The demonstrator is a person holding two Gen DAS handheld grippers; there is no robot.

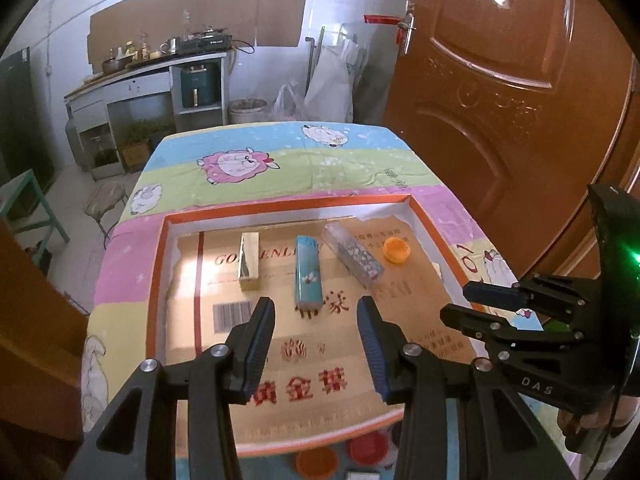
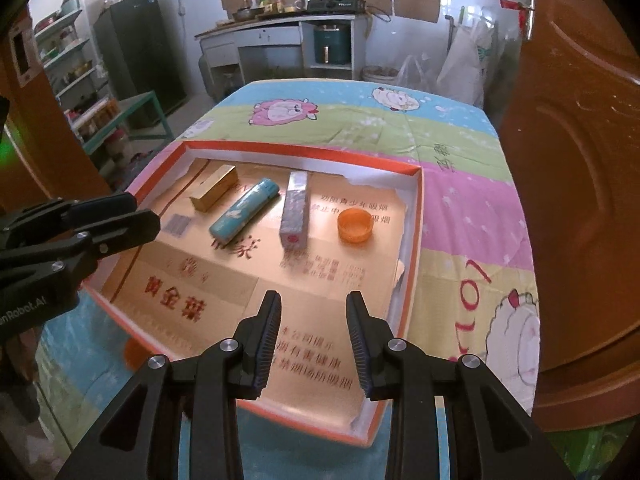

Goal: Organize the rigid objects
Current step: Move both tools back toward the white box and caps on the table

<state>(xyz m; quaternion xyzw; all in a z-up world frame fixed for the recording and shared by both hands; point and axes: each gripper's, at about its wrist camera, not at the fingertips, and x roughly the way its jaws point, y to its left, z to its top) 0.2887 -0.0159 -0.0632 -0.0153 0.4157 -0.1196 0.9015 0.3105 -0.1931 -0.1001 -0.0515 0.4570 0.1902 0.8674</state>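
An orange-rimmed cardboard tray [image 1: 154,280] [image 2: 416,216] lies on the cartoon-sheep tablecloth. In it stand a gold box [image 1: 250,260] [image 2: 214,193], a teal lighter-like case [image 1: 308,270] [image 2: 244,210], a grey patterned box [image 1: 354,258] [image 2: 295,209] and an orange cap [image 1: 396,250] [image 2: 355,225], in a row at the far side. My left gripper [image 1: 316,312] is open and empty above the tray's near half. My right gripper [image 2: 314,308] is open and empty above the tray's near right part; it also shows in the left wrist view [image 1: 468,300].
Orange and red lids [image 1: 316,462] lie on the cloth in front of the tray's near edge. A brown door [image 1: 520,80] stands close on the right. A kitchen counter [image 2: 280,24], fridge [image 2: 140,48] and shelves are beyond the table.
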